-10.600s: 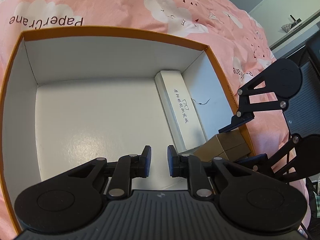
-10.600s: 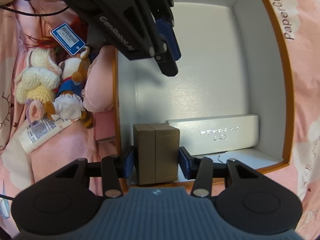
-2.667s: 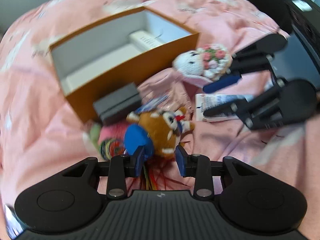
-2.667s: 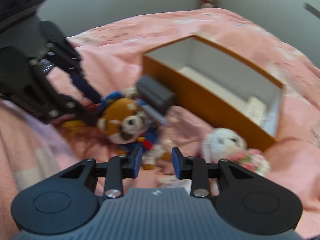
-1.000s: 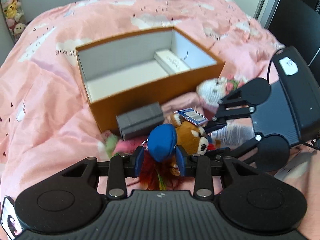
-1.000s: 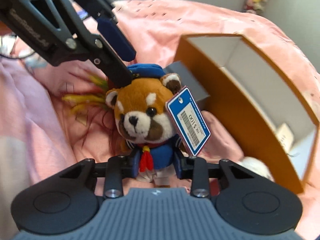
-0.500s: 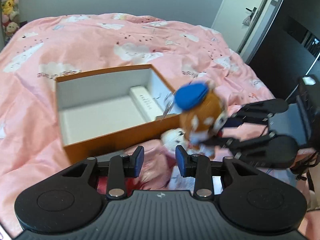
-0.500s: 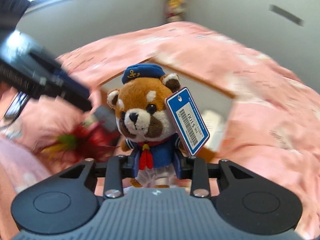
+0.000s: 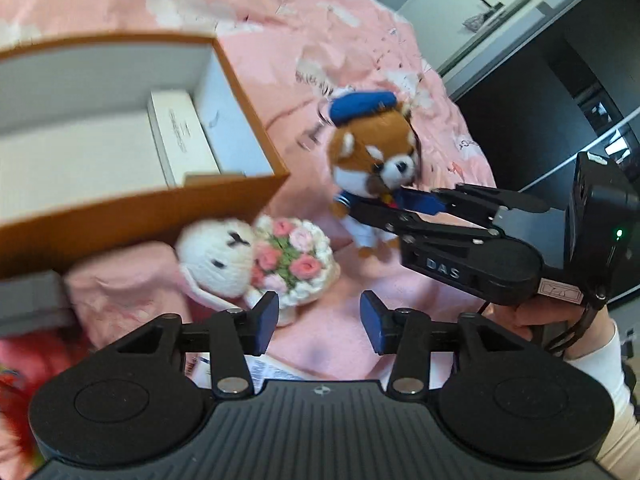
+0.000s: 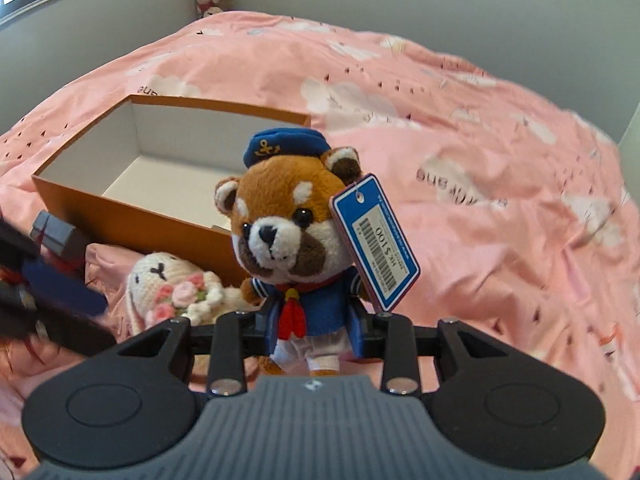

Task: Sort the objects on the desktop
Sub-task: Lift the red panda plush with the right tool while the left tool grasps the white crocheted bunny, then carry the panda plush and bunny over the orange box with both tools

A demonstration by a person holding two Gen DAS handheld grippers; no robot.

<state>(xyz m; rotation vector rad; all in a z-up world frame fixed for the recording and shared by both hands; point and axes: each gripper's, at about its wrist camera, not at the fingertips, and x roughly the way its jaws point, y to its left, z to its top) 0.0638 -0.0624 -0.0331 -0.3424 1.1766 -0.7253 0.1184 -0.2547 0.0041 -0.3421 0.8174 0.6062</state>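
A red panda plush in a blue sailor cap and jacket, with a blue price tag, hangs in the air; my right gripper is shut on its body. In the left wrist view the same plush is held up to the right of the orange box. My left gripper is low over the pink bedding with its jaws opening and nothing between them. Just beyond its left finger lies a white crocheted bunny with a flower bouquet. The box holds a long white carton.
A dark grey case lies by the box's near wall. Red and yellow fringed things sit at the far left. A printed tube lies under my left gripper. Dark furniture stands to the right of the bed.
My right gripper has lifted the red panda plush off the bedding and carried it right, beside the box. My left gripper let go of its cap, dropped toward the bunny and widened its jaws.
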